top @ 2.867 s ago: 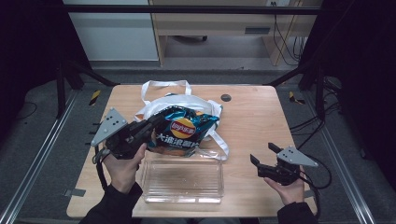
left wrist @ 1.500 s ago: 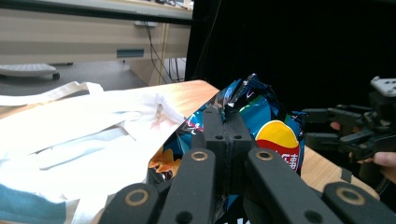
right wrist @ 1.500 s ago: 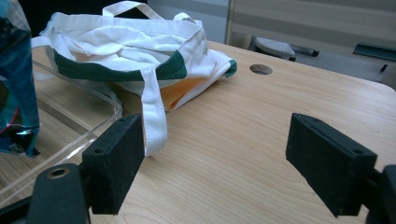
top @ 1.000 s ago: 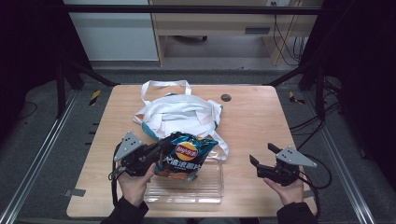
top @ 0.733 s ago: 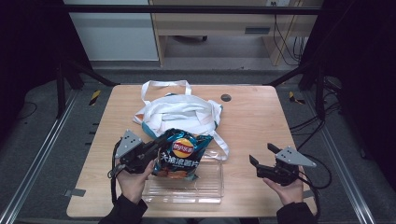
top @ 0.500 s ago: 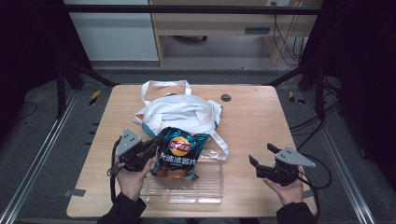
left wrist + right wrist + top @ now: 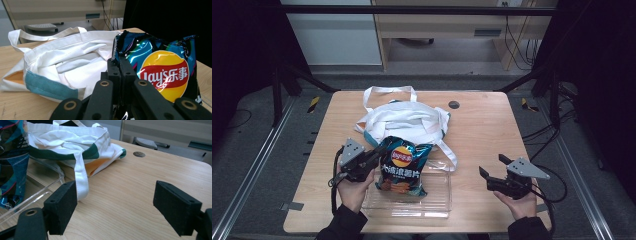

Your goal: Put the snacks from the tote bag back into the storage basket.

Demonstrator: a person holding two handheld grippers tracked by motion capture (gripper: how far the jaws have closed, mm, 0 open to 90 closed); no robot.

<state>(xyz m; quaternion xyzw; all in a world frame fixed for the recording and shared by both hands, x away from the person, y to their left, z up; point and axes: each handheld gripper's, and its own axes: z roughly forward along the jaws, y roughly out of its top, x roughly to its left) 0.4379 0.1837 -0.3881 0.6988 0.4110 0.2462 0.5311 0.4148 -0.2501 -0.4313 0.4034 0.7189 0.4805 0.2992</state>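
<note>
The left tongs [image 7: 374,156] are clamped on the upper left edge of a blue bag of crisps [image 7: 403,165]; in the left gripper view the two black jaws meet tight on the crinkled foil at the bag's top corner [image 7: 119,65], with the yellow and red logo facing the camera just to the right. The person's left hand [image 7: 352,186] holds these tongs near the worktop's [image 7: 492,130] front left part. The bag stands tilted, its lower end inside a clear plastic tray [image 7: 434,200] that lies along the worktop's front edge, near the middle. In the right gripper view the tray's rounded corner [image 7: 53,183] shows at the left with the bag's lower part [image 7: 12,167] behind its wall.

The right tongs [image 7: 486,177] are spread wide with nothing between them, held in the right hand [image 7: 519,202] over the front right part of the worktop; in the right gripper view bare wood lies between the two black pads [image 7: 62,206].

Just behind the tray, toward the middle of the worktop, lies a crumpled white cloth tote [image 7: 404,120] with teal trim, its handles looping toward the far edge, and one strap [image 7: 447,150] trailing over the tray's far right corner. A small round dark hole [image 7: 454,104] sits in the worktop near the far edge, right of the tote.
</note>
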